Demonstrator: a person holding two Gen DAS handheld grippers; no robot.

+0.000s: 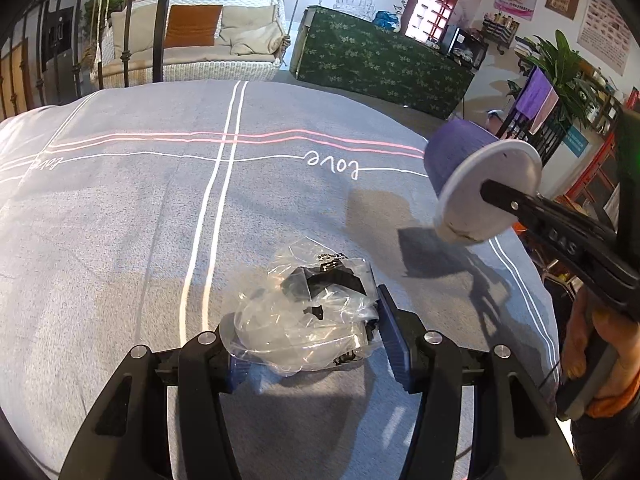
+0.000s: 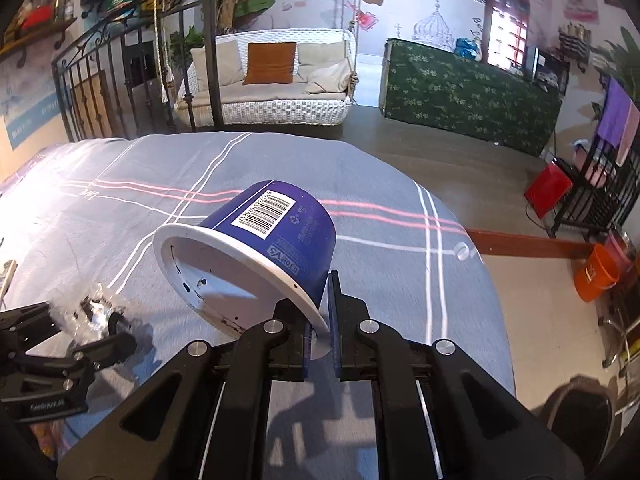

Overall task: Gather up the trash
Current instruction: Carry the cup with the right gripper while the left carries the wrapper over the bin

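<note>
Gripping a crumpled clear bag (image 1: pixel 308 312) between its blue pads, the left claw (image 1: pixel 310 336) sits low over the bed (image 1: pixel 120 220), its jaws about half apart and pressed against the bag's two sides. The bag holds dark bits inside and bulges up between the fingers; whether it rests on the grey bedcover or hangs just above it cannot be told. The right claw (image 2: pixel 322 332) has its jaws nearly together, clamped on the white rim of a purple cup (image 2: pixel 264 240). The cup is tilted on its side in the air above the bed, mouth facing back toward the camera and to the left, base pointing away, a barcode label on its upper wall. In the left wrist view the same cup (image 1: pixel 476 180) hangs at the right edge of the bed, held by the black finger of the right claw, with a hand (image 1: pixel 600 360) on the claw's handle below it. In the right wrist view the left claw (image 2: pixel 100 320) and its bag (image 2: pixel 92 308) show low at the left. The bedcover carries white and pink stripes. Beyond the bed stand a white wicker swing seat (image 2: pixel 272 80) and a green patterned counter (image 2: pixel 472 96); an orange bucket (image 2: pixel 596 272) stands on the floor at the right.
</note>
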